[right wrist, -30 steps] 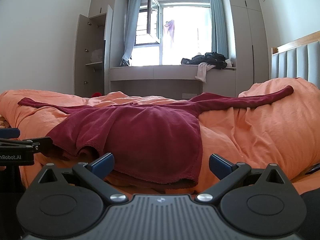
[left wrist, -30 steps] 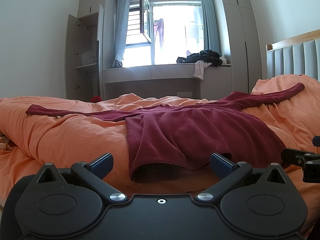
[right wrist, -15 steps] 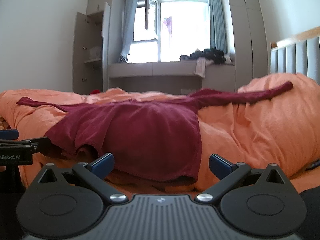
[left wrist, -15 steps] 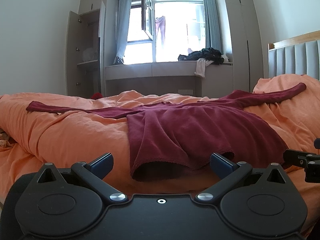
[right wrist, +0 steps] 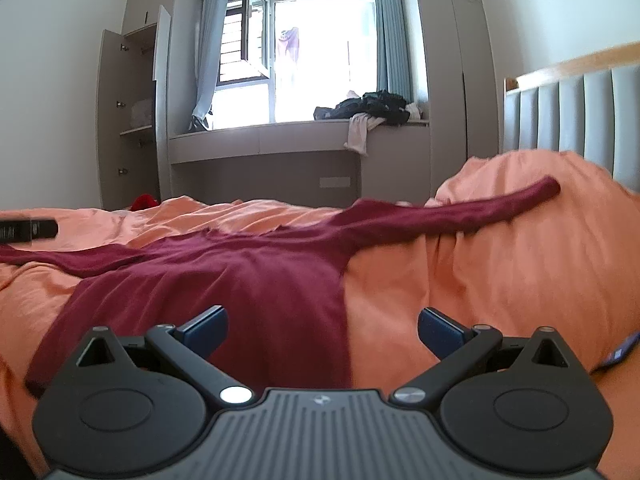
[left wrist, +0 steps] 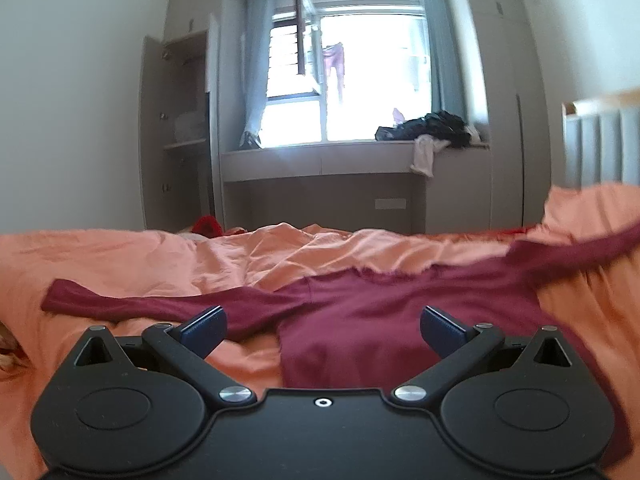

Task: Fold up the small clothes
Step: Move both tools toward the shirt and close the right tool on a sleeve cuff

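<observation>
A dark red long-sleeved top (left wrist: 372, 316) (right wrist: 248, 280) lies spread flat on the orange bed cover, both sleeves stretched out sideways. My left gripper (left wrist: 323, 330) hovers open above the top's left side, near the armpit of the left sleeve (left wrist: 160, 304). My right gripper (right wrist: 322, 330) is open too, over the top's right edge, with the right sleeve (right wrist: 472, 210) running up onto a mound of cover. Neither holds anything. A black part of the left gripper (right wrist: 28, 230) shows at the left edge of the right wrist view.
The orange bed cover (left wrist: 140, 256) (right wrist: 500, 272) is rumpled and rises into a mound at the right. A padded headboard (right wrist: 580, 112) stands on the right. Beyond the bed are a window bench with a pile of dark clothes (left wrist: 432, 126), an open wardrobe (left wrist: 176, 136) and a red object (left wrist: 206, 225).
Both grippers rose and moved forward from the hem, now over the top's body with the view looking down on it. Both stayed open. The top has not moved.
</observation>
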The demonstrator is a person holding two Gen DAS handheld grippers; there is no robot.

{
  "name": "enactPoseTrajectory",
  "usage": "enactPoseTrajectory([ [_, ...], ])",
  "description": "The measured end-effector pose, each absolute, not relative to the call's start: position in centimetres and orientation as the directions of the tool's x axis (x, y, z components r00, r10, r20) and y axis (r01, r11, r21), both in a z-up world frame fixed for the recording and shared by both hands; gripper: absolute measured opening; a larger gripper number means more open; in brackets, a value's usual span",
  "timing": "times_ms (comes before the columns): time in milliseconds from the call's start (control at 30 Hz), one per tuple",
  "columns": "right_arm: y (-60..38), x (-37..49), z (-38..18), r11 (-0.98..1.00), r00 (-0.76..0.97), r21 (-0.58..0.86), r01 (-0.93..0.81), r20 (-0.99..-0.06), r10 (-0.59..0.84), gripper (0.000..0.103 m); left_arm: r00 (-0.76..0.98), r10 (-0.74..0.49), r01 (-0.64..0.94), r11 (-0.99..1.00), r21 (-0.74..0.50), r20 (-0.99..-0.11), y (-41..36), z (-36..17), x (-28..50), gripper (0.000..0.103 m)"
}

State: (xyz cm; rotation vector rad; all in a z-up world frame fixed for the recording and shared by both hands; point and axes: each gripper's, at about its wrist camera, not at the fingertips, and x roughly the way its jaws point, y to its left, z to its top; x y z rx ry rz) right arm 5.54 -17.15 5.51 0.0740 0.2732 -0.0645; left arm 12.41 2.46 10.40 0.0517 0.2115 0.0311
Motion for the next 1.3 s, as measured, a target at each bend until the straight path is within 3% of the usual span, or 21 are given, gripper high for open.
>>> enactPoseTrajectory([
  [167,-18.2,9.2,6.8,0.995,0.962,-0.021,0.101,-0.253,-0.103,0.103,0.969,0.001,-0.005,1.0,-0.015,-0.246,1.5,11.2,17.2,0.103],
  [367,-20.5,13.9,7.3,0.993,0.976,-0.078,0.09,-0.192,-0.103,0.103,0.953,-0.027,0.034,0.999,0.015,-0.301,-0.8,9.6,22.6,0.103],
  [533,-24.3,18.2,6.5,0.994,0.986,-0.047,0.095,-0.132,-0.1,0.103,0.942,-0.032,0.047,0.998,0.038,-0.335,-1.6,7.6,26.1,0.103],
  [867,-33.4,24.5,4.8,0.952,0.944,0.088,0.294,-0.183,-0.274,0.103,0.907,-0.064,0.07,0.998,-0.001,-0.415,-1.3,4.7,29.4,0.103],
  [1133,-37.2,26.4,2.7,0.936,0.942,0.228,0.27,-0.263,-0.208,0.103,0.887,-0.08,0.081,0.997,-0.018,-0.454,-0.7,3.9,29.9,0.103],
  [1300,-37.1,27.3,2.1,0.948,0.93,0.174,0.268,-0.304,-0.207,0.103,0.883,-0.082,0.081,0.996,-0.023,-0.463,-0.6,3.4,29.9,0.103],
])
